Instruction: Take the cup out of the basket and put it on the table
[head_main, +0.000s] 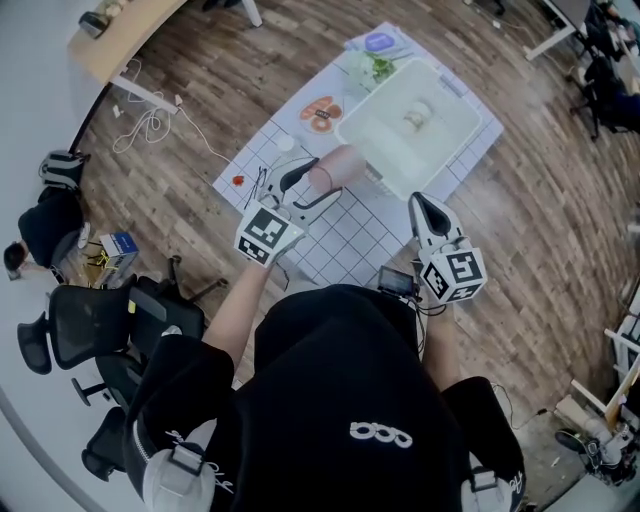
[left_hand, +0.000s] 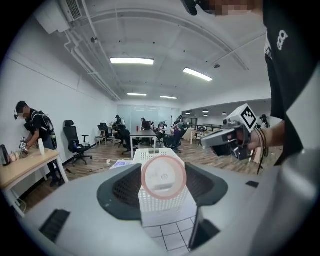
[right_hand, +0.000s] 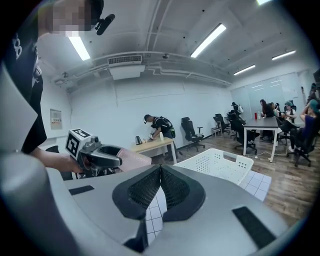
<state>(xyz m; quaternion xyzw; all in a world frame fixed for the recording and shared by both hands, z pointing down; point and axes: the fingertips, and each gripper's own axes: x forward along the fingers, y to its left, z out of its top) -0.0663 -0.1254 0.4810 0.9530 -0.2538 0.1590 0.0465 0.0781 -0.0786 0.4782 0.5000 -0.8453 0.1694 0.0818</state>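
**A:** What do the left tongs (head_main: 322, 180) have?

**B:** They are clamped on the pink cup (head_main: 343, 160), one jaw on each side. In the left gripper view its round end faces the camera.

**A:** And the right tongs (right_hand: 160, 170)?

**B:** Clenched, jaw against jaw, with nothing between them. They hang by the basket's near corner, apart from the cup.

**A:** So where is the cup?

**B:** Outside the white basket (head_main: 375, 95), held in the air close to its near left wall. It is above the table (head_main: 345, 240), which has a white squared sheet on it. Whether the cup touches the basket wall cannot be told.

**A:** Is anything in the basket?

**B:** One pale lump (head_main: 415, 118) near the middle, too washed out to name.

**A:** What else is on the table?

**B:** A plate (head_main: 320, 113) with orange food sits left of the basket. Some greens (head_main: 378, 68) and a purple disc (head_main: 380, 42) lie at the far end. A small red thing (head_main: 238, 181) and some black bits (head_main: 262, 185) lie on the sheet just left of the left tongs. A small dark device (head_main: 396, 281) sits at the near edge beside the right tongs.
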